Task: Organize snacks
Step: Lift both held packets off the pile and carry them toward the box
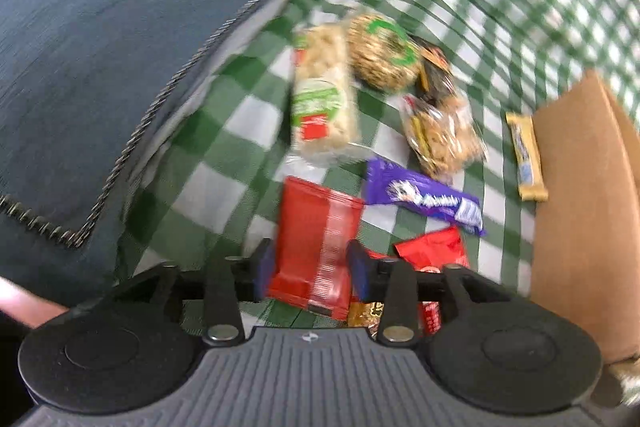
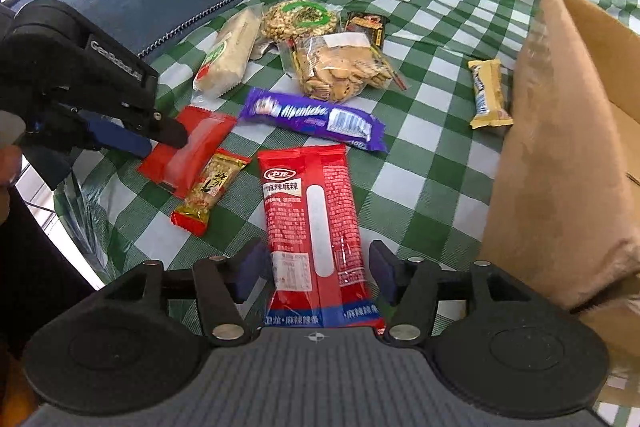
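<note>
Jaws released on both: red spicy-strip packet (image 2: 316, 227) lies lengthwise between right gripper (image 2: 318, 277) pads, pointing twelve o'clock; left gripper (image 1: 312, 267) straddles small red packet (image 1: 316, 247).

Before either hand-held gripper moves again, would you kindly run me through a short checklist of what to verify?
1. Left hand-held gripper straddles the small red packet, pads not pressing: ok.
2. Right hand-held gripper is open around the large red packet: ok.
3. Cardboard box stands on the right with its opening visible: ok.
4. Peanut bar overlaps the small red packet and may drag along: not ok.
5. Room inside the box: cannot tell.
</note>
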Available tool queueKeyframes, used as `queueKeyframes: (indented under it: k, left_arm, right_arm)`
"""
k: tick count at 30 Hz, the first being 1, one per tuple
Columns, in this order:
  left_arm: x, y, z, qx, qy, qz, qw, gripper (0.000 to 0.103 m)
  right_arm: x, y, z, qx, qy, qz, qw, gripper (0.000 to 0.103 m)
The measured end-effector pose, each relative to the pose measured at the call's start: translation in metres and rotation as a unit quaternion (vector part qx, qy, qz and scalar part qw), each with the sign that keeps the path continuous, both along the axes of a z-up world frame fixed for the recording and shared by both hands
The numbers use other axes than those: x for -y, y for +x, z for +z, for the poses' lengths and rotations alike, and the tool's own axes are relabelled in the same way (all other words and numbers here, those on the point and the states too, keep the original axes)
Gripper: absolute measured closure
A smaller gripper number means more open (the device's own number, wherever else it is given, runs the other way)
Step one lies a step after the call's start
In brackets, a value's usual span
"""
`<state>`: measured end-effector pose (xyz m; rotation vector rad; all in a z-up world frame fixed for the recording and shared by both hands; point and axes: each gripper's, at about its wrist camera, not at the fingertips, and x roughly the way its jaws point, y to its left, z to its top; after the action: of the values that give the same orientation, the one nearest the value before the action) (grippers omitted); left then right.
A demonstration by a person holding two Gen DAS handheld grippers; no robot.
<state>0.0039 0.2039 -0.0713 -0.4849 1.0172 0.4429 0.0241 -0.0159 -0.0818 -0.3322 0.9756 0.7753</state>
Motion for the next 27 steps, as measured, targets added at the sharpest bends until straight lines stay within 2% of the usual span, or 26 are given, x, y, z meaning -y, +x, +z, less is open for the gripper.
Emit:
queueKeyframes:
  k: [2, 4, 8, 11, 17, 27]
  left_arm:
    - [0.009, 0.006, -0.002, -0.009, 0.029, -0.019, 0.9994, 0.044]
    - [0.015, 0.011, -0.005, -0.018, 0.053, -0.031, 0.9979, 0.044]
    - [0.017, 0.015, -0.009, -0.024, 0.066, -0.033, 0.997, 0.044]
    - [0.017, 0.017, -0.011, -0.029, 0.075, -0.039, 0.996, 0.044]
    - [0.023, 0.016, -0.011, -0.033, 0.099, -0.053, 0.9932, 0.056]
    - [0.02, 0.005, 0.022, 0.045, 0.086, -0.028, 0.9949, 0.058]
  right_arm:
    - [-0.002, 0.001, -0.005, -0.002, -0.006, 0.001, 1.0, 0.039]
    - [-0.003, 0.0, -0.007, 0.001, -0.007, 0.003, 1.0, 0.037]
    - [-0.002, -0.001, -0.008, 0.003, -0.005, 0.004, 1.0, 0.037]
    - [-0.001, -0.003, -0.007, 0.008, -0.004, 0.008, 1.0, 0.049]
    - [0.002, -0.004, -0.004, 0.015, -0.001, 0.007, 1.0, 0.055]
    - [0.011, -0.007, 0.024, 0.061, 0.027, -0.009, 0.998, 0.06]
